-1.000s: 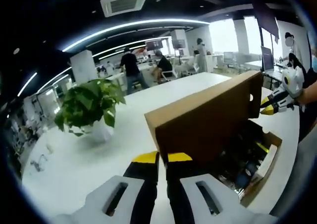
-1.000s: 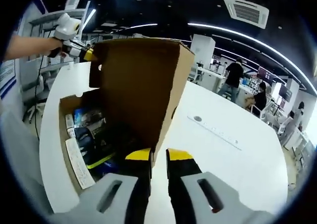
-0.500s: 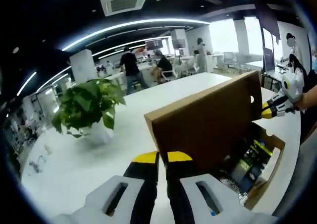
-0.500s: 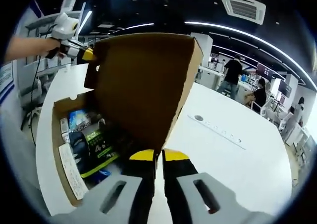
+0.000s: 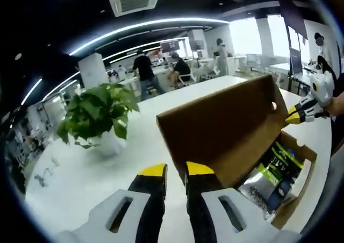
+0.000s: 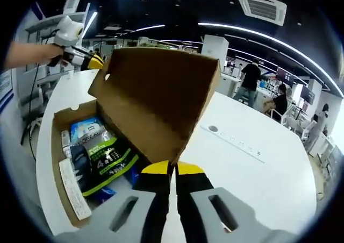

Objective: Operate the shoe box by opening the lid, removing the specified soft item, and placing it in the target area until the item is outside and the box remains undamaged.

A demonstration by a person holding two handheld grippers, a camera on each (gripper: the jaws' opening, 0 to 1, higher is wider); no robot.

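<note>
The shoe box [image 6: 59, 162] lies left of the right gripper [image 6: 172, 169], which pinches the raised lid [image 6: 156, 100]. The left gripper [image 5: 176, 170] stands slightly parted at the lid's other corner (grasp unclear), 1 green-striped soft pack [image 6: 105, 159] inside.

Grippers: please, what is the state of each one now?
Left gripper: slightly open, at the lid corner, grip unclear.
Right gripper: shut on the lid's edge.

Around you: open office, dark ceiling, curved light strips [image 5: 145, 25], ceiling vent [image 6: 263, 8], white bench [image 5: 80, 173], potted plant [image 5: 99, 114], bright windows [image 5: 250, 36].
</note>
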